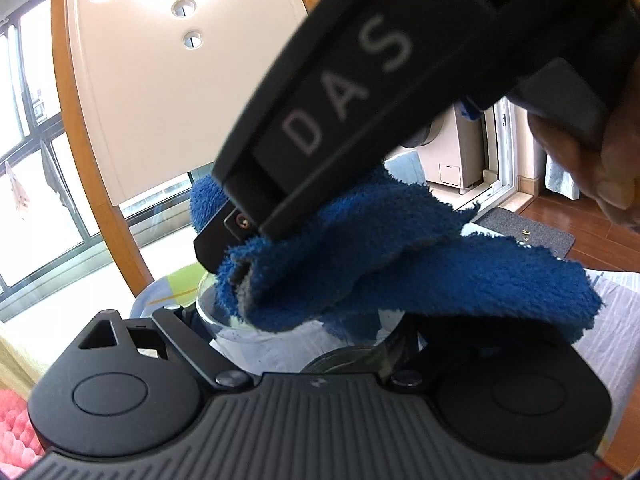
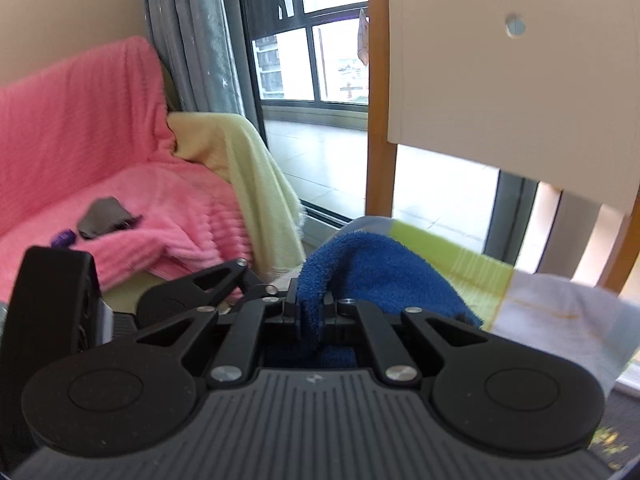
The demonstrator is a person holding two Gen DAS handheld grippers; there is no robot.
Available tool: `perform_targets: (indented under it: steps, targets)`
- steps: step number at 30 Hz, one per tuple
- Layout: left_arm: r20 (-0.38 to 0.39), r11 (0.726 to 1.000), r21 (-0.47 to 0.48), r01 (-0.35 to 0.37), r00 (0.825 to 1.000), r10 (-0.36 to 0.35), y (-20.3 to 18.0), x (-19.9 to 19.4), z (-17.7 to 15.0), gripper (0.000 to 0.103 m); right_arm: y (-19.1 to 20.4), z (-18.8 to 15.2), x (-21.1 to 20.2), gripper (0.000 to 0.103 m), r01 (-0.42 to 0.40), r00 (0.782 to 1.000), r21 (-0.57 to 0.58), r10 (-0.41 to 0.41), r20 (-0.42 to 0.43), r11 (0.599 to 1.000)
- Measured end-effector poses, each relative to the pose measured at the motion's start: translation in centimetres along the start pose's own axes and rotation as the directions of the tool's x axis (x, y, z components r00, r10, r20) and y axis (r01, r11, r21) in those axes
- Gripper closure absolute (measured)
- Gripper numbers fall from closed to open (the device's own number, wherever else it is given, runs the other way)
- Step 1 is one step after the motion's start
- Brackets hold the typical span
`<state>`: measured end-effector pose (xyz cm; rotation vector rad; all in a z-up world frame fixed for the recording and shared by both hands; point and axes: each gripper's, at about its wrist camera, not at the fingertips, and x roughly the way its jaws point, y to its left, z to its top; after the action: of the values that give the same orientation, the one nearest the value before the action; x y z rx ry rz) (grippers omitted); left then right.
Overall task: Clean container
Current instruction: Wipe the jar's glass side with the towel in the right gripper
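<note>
Container [image 1: 248,332], a clear glass bowl, sat between the left tongs [image 1: 304,344], whose jaws looked closed on its walls, at six o'clock. Right tongs [image 2: 310,312], clenched on a blue cloth [image 1: 360,264], came in from one o'clock. Wiping was in hand; next, I judged, the cloth must be pressed inside and swept round.

Matte black grippers [image 2: 310,316], ribbed grey housing, silver screws, white "DAS" lettering
</note>
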<state>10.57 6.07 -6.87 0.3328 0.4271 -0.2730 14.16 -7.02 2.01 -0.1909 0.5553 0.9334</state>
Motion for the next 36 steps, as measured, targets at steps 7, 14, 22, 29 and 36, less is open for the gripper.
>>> perform_targets:
  steps: [7, 14, 22, 29, 36]
  targets:
    - [0.002, 1.000, 0.008, 0.001, 1.000, -0.001, -0.1, 0.3, 0.0, 0.010, 1.5, -0.2, -0.8, 0.100, 0.137, 0.990, -0.156, -0.141, -0.014, 0.978]
    - [-0.003, 1.000, 0.015, 0.018, 1.000, -0.018, -0.3, 0.7, -0.1, 0.011, -0.1, -0.7, -3.1, 0.099, 0.239, 0.969, -0.122, -0.245, -0.037, 0.963]
    - [-0.025, 0.998, 0.056, 0.013, 1.000, -0.012, -1.2, 0.2, -1.7, 0.015, -5.2, -3.7, -8.3, 0.096, 0.309, 0.951, 0.125, -0.304, -0.057, 0.943]
    - [-0.014, 0.998, 0.060, -0.007, 1.000, 0.008, -1.8, 1.0, -2.7, 0.015, -4.5, -4.2, -6.7, 0.096, 0.221, 0.975, 0.148, -0.221, -0.016, 0.964]
    - [-0.014, 0.990, 0.130, -0.049, 0.999, 0.052, -0.8, -2.3, -1.6, 0.014, -3.7, -3.3, -5.8, 0.096, 0.054, 0.998, 0.161, -0.058, 0.022, 0.986]
